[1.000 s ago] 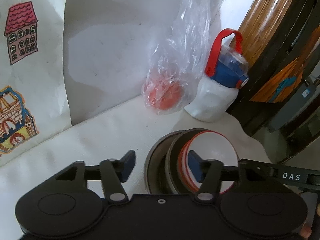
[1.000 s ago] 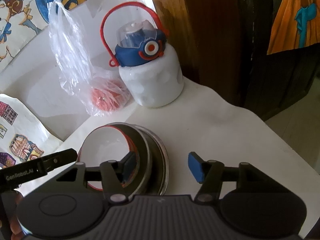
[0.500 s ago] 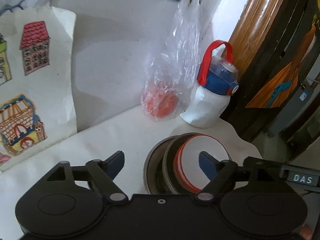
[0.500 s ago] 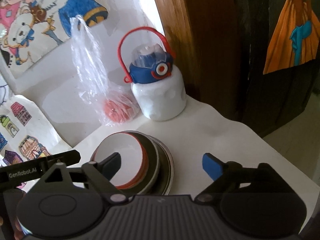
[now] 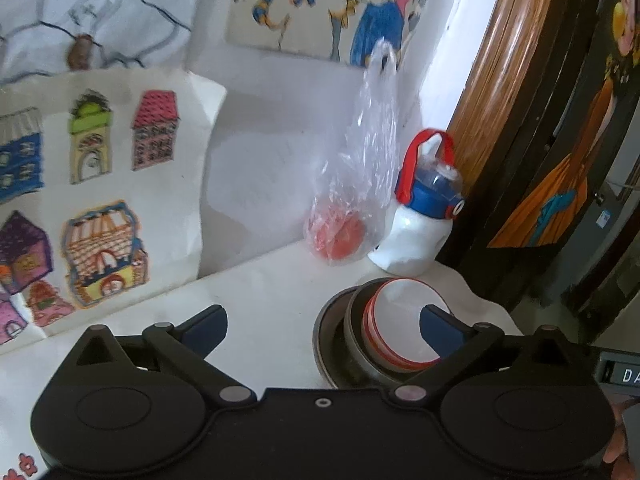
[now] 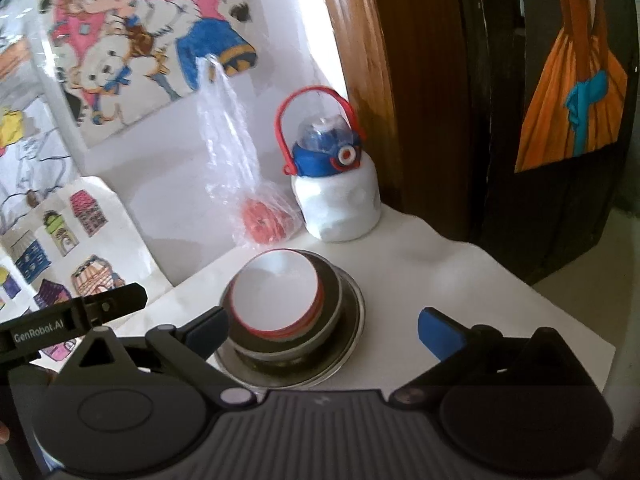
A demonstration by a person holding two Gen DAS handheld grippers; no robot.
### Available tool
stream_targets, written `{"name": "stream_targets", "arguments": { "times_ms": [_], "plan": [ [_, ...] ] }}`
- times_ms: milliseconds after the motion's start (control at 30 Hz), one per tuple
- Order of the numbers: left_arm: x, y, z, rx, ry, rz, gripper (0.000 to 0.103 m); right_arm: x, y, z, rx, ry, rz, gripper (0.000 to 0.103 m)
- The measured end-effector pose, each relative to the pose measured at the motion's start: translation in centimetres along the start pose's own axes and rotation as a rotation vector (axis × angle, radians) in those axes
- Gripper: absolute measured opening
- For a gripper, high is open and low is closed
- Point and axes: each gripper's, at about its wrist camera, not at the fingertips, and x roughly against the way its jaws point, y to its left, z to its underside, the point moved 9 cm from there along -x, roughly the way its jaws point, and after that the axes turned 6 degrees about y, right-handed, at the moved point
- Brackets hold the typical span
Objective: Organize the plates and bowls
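A white bowl with a red rim (image 5: 396, 320) (image 6: 276, 296) sits nested in a dark bowl (image 5: 354, 332) (image 6: 332, 308) on a metal plate (image 5: 330, 344) (image 6: 354, 332), all stacked on the white table (image 5: 272, 304). My left gripper (image 5: 322, 322) hangs back from the stack's left side, its jaws opening wide, nothing gripped. My right gripper (image 6: 322, 328) hangs on the stack's right side, jaws also opening, pads touching nothing. Each view shows a bar of the other gripper at its edge.
A white bottle with a blue lid and red handle (image 5: 420, 236) (image 6: 336, 204) stands behind the stack by a clear plastic bag holding something red (image 5: 344, 232) (image 6: 264, 220). Drawings cover the wall (image 5: 100, 168). A wooden door frame (image 6: 380, 80) stands right; the table's edge (image 6: 580, 332) is near.
Both grippers have opened from half-wide to full width and pulled back and upward from the stack. The stacked bowls and plate stay where they were.
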Motion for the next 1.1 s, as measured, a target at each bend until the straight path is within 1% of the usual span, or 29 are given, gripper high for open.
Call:
{"name": "stream_targets", "arguments": {
  "times_ms": [200,333,433,600,800,967,1100],
  "plan": [
    [4.0,0.0,1.2,-0.048,-0.102,-0.008,0.102,3.5,1.7,2.0,0.044,-0.100,0.022,0.103],
    [6.8,0.1,2.4,-0.089,-0.172,-0.026,0.102,5.6,3.3,3.7,0.067,-0.142,0.019,0.103],
    [8.9,0.4,3.2,-0.098,-0.220,-0.016,0.102,7.3,4.3,4.9,0.086,-0.187,0.025,0.103],
    [12.0,0.9,4.8,-0.122,-0.278,-0.043,0.102,8.9,5.6,6.8,0.099,-0.232,0.014,0.103],
    [14.4,1.7,7.2,-0.169,-0.326,-0.094,0.102,10.2,6.8,9.7,0.102,-0.276,0.017,0.103],
    [16.0,2.8,9.5,-0.161,-0.337,-0.102,0.102,11.3,7.5,11.9,0.104,-0.311,0.025,0.103],
    [17.2,3.3,10.8,-0.168,-0.358,-0.115,0.102,12.2,8.0,13.5,0.107,-0.334,0.034,0.103]
  ]
}}
